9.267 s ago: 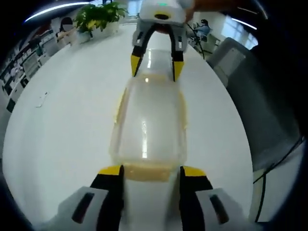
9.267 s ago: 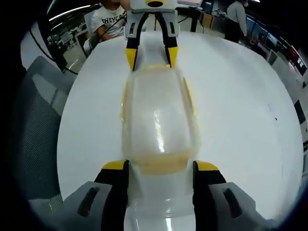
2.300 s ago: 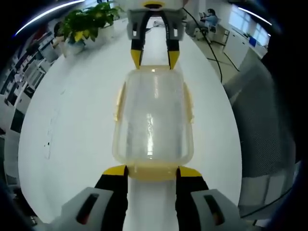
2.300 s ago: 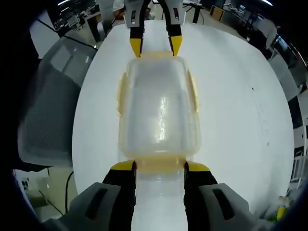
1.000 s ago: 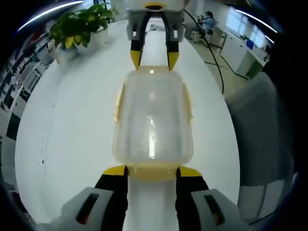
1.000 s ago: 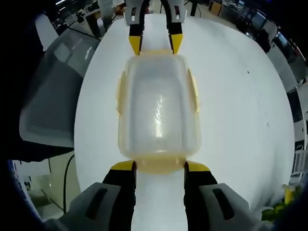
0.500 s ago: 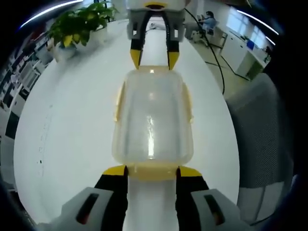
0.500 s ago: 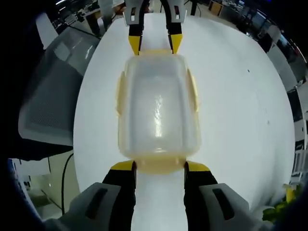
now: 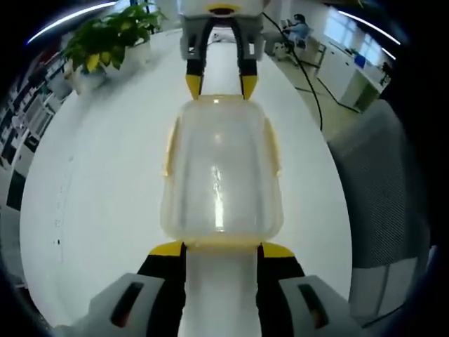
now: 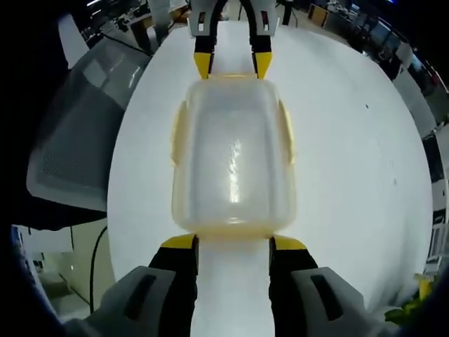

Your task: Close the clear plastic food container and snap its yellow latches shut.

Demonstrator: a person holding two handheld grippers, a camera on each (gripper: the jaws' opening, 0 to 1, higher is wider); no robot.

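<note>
The left gripper (image 9: 220,247) reaches level over the white bench (image 9: 98,175), its fingers (image 9: 165,250) apart and set at the corners of the near short end of the clear container (image 9: 219,172), the yellow end latch between them. The right gripper (image 10: 232,242) faces it from the far end in the same pose, fingers (image 10: 289,243) spread and touching that end's yellow latch (image 10: 231,229). The container lies lengthwise between both grippers, lid on, with yellow side latches (image 10: 178,137) lying along its long walls. A potted plant (image 9: 105,42) stands at the far left; a grey chair (image 10: 74,140) is beside the bench.
</note>
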